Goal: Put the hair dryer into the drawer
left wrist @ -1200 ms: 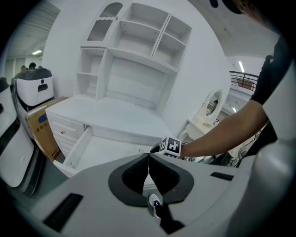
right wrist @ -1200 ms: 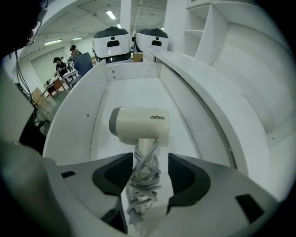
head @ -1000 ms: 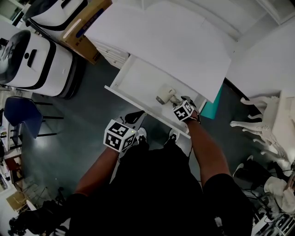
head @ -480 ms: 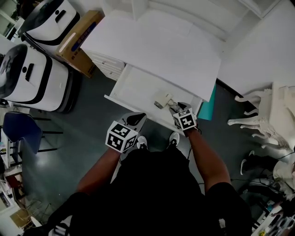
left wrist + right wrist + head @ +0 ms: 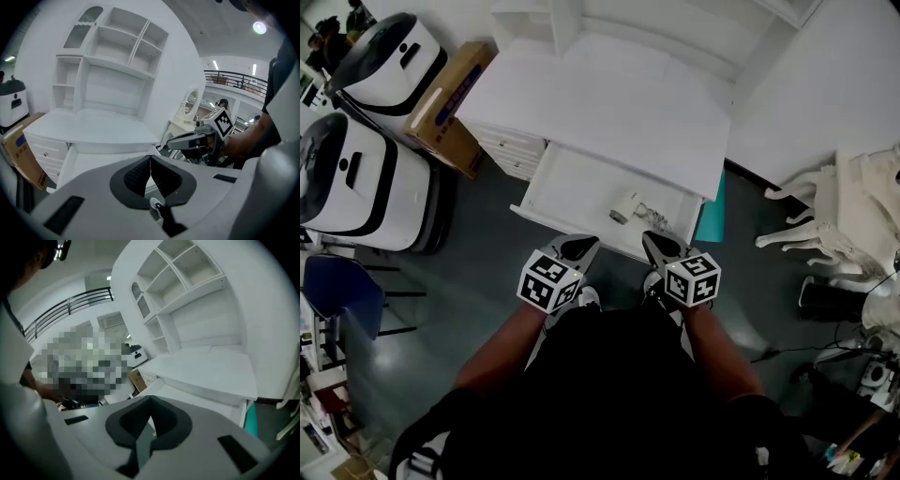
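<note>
The white hair dryer (image 5: 626, 206) lies inside the open white drawer (image 5: 572, 184) of the desk, near its front right part. My right gripper (image 5: 649, 240) hangs shut and empty just in front of the drawer's front edge, above and clear of the dryer. My left gripper (image 5: 581, 246) is beside it to the left, also shut with nothing between its jaws. In the left gripper view the jaws (image 5: 150, 161) meet, and the right gripper shows at the right. In the right gripper view the jaws (image 5: 151, 405) are closed over the desk.
The white desk top (image 5: 609, 103) with a shelf unit (image 5: 112, 61) stands behind the drawer. A cardboard box (image 5: 445, 108) and two white machines (image 5: 356, 178) sit to the left. A teal panel (image 5: 712, 220) and white furniture (image 5: 844, 225) are at the right.
My right gripper has let go of the hair dryer, risen out of the drawer and shut. The dryer stays lying in the drawer. My left gripper has barely moved.
</note>
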{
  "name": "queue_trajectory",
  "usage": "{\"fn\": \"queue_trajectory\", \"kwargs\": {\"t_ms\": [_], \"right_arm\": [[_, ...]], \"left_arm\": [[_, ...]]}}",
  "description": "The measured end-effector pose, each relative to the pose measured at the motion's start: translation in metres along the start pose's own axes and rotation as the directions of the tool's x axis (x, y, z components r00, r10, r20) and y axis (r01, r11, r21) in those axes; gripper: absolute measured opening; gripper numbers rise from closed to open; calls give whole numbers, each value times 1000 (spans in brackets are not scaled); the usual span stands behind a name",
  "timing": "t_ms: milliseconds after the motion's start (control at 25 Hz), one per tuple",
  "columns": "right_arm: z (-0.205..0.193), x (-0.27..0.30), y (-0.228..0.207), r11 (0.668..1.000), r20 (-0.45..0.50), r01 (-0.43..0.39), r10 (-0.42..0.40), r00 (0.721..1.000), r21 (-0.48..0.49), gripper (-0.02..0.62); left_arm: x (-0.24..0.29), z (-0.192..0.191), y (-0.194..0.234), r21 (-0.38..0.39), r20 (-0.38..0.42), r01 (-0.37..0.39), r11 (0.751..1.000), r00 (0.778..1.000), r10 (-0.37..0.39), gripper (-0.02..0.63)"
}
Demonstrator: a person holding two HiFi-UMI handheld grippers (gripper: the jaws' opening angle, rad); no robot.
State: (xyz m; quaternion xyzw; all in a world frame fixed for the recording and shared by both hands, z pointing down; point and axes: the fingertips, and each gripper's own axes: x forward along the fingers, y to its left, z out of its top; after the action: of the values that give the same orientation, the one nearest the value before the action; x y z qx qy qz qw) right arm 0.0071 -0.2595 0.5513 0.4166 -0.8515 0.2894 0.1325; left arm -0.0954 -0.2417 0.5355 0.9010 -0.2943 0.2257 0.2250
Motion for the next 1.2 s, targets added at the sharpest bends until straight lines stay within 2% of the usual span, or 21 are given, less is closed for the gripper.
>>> {"fn": "queue_trajectory", "kwargs": {"t_ms": [120,240,440,720,960,1200], "right_arm": [[8,-16,17,999,59,-17,14,998,45,26],[17,-26,31,1000,92,-3,2,996,17,26],[26,-40,39,999,137,11,-15,991,32,26],[42,-70,26,995,205,-31,11,979,98,26],[62,-114,13,996,280,-66,49,959,52,26],[61,-138,-1,996,276,-81,68,959,34,26]], "left_arm": [[-4,3,-5,16,15,25,1000,1000,-25,11],[-7,9,-10,29,30,59,998,998,-60,11],[-10,22,-20,55,54,83,995,995,-86,11],[-10,33,-38,39,94,55,998,994,-58,11],[7,47,-70,7,137,41,999,990,-41,11],[17,65,-109,31,165,40,999,985,-44,11]]}}
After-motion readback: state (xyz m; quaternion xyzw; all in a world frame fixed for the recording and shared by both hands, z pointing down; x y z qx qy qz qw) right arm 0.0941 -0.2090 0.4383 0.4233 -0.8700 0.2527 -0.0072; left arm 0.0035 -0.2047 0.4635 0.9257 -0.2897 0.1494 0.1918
